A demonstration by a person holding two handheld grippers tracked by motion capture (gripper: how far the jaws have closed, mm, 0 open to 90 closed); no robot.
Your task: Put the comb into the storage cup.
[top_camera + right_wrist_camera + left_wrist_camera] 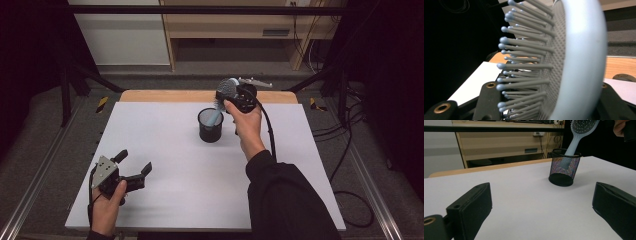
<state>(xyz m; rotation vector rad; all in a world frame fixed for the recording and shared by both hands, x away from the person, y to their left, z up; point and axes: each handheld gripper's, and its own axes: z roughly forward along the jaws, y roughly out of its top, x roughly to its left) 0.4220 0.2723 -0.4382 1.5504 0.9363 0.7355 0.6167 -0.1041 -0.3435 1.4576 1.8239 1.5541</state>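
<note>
Nearest to the person, the left tongs (134,167) are held low over the near left part of the white counter (175,165), released, their two black jaws spread wide with bare counter between them and nothing gripped. From these tongs the black mesh cup (564,167) is seen well ahead and to the right, standing upright on the counter, round, with a solid dark base and see-through mesh walls. A pale blue hairbrush (577,135) is seen rising out of the cup at a slant: its handle is lowered inside the mesh, and its broad oval head is lifted above and beyond the rim. In the right gripper view the head (564,62) is seen edge-on, with a smooth rounded light blue back, a grey dotted pad and rows of grey bristles tipped with small balls. The right tongs (231,92) are held above and just behind the cup, at the far middle of the counter, and are clenched on the head of the hairbrush, one jaw lying on the bristle side and the other against the smooth back. The two tongs are kept well apart, with the cup standing much closer to the right ones. Beyond the counter a wooden edge strip (165,96) and pale wooden shelving (235,25) can be made out.
</note>
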